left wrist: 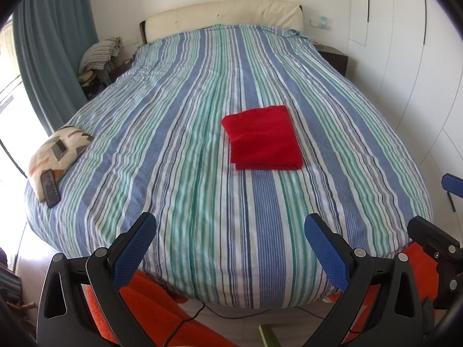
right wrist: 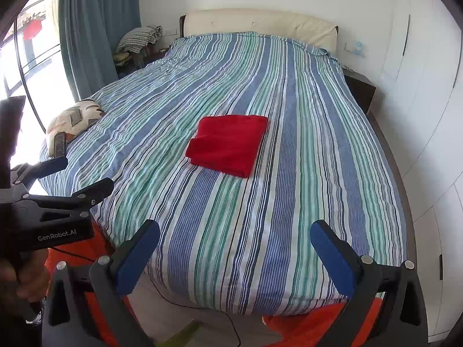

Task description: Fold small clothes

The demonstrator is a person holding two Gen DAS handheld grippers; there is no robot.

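Observation:
A red garment [left wrist: 263,138] lies folded into a neat rectangle on the striped bed cover [left wrist: 185,133], right of the bed's middle. It also shows in the right wrist view [right wrist: 228,144]. My left gripper [left wrist: 230,231] is open and empty, held back above the foot of the bed, well short of the garment. My right gripper [right wrist: 234,238] is open and empty too, also over the foot of the bed. The left gripper [right wrist: 84,179] shows at the left of the right wrist view.
A patterned pillow [left wrist: 58,150] with a phone [left wrist: 50,189] lies at the bed's left edge. A cream headboard [left wrist: 225,14], dark nightstands [left wrist: 334,57], a clothes pile [left wrist: 101,55], blue curtain [left wrist: 55,43] and white wardrobes [left wrist: 405,43] surround the bed. An orange rug [left wrist: 150,303] lies on the floor.

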